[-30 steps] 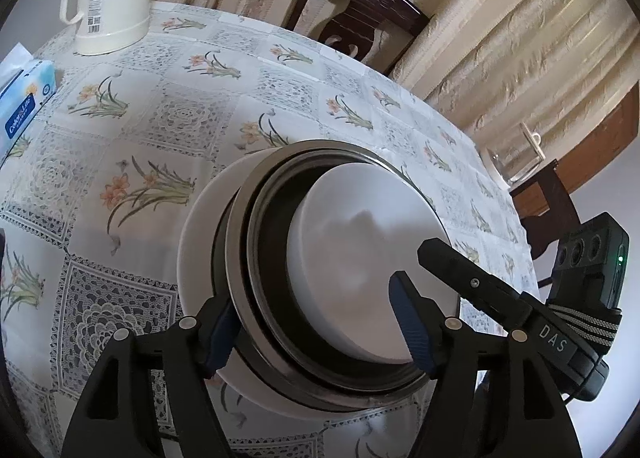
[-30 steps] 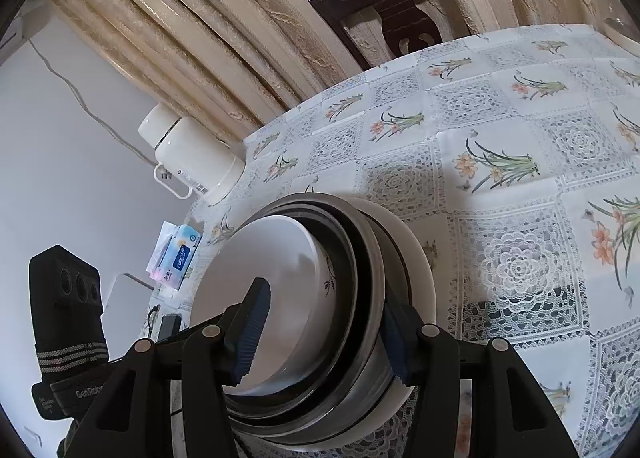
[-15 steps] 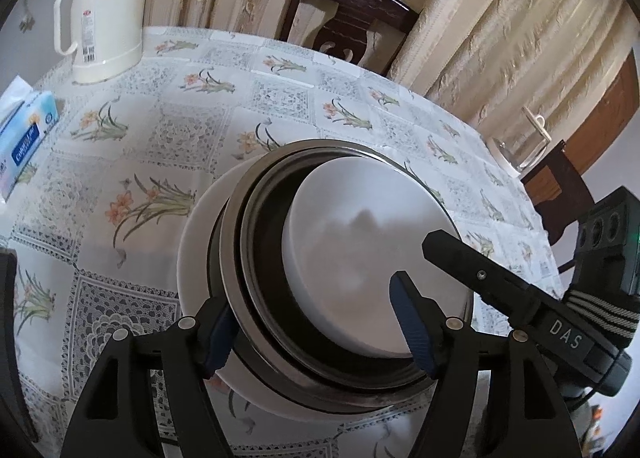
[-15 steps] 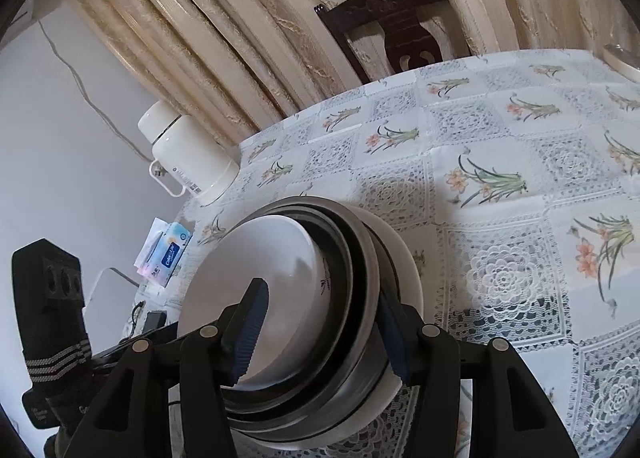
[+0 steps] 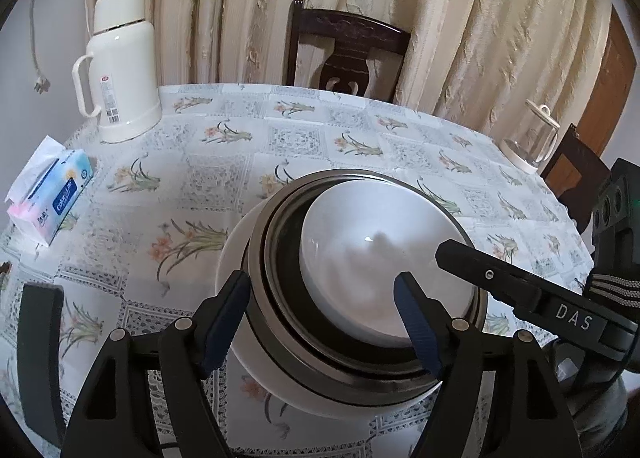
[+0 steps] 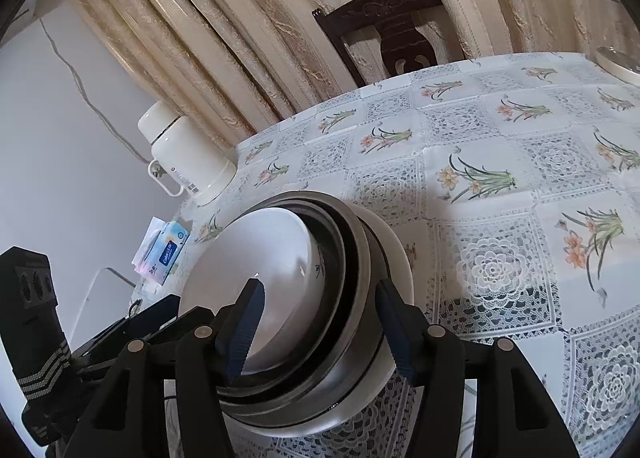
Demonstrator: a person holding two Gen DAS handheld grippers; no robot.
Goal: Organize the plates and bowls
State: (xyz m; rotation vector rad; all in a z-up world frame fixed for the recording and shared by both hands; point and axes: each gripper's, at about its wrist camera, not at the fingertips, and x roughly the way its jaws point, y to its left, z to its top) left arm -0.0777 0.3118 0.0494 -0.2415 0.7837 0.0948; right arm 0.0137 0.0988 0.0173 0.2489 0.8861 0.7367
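Note:
A nested stack of bowls hangs tilted over the floral tablecloth [image 5: 304, 137]: an outer white bowl [image 5: 236, 258], steel bowls [image 5: 264, 258] and an inner white bowl [image 5: 372, 250]. My left gripper [image 5: 320, 326] is shut on the stack's near wall, with one finger outside and one inside the inner bowl. From the opposite side my right gripper [image 6: 320, 332] is shut on the wall in the same way, across the inner white bowl [image 6: 248, 258], steel bowl [image 6: 360, 258] and outer white bowl [image 6: 396, 258]. The stack's underside is hidden.
A cream thermos [image 5: 120, 69] stands at the table's far left, with a tissue box [image 5: 52, 193] nearer on the left edge. A dark wooden chair [image 5: 348, 49] sits behind the table before curtains. A glass jug [image 5: 536, 137] stands far right.
Both cameras have tilted up and levelled, so the table sits lower and farther. The stack has kept its place between both pairs of fingers.

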